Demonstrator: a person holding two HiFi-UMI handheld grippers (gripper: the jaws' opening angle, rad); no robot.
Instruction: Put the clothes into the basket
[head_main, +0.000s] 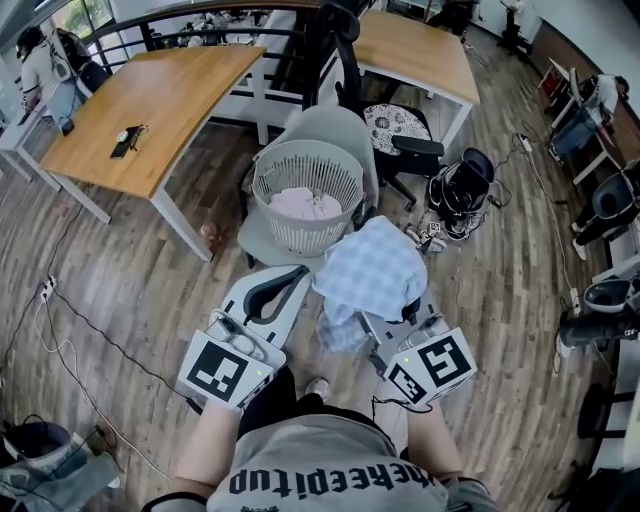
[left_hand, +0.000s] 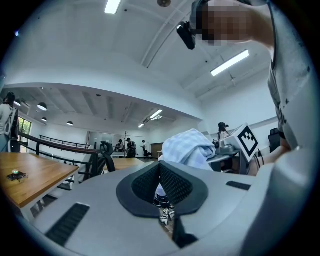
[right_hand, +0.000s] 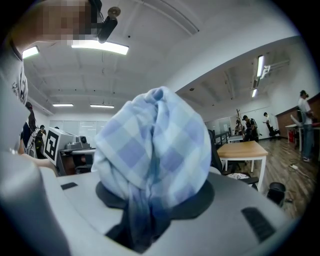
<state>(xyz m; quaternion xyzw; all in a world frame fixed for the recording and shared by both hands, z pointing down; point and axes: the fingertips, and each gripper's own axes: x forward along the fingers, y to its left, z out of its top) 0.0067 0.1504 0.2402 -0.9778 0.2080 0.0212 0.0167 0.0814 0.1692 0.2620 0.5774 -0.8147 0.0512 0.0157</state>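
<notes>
wood floor (head_main: 140, 300), two wooden desks (head_main: 160, 100)

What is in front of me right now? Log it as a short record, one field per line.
right gripper: shut on the blue checked cloth, which is bunched over the jaws
left gripper: jaws together, nothing held
basket: white, on a grey chair, ahead of both grippers
in basket: pink clothes
cloth versus basket: at the basket's near side, not yet in it
</notes>
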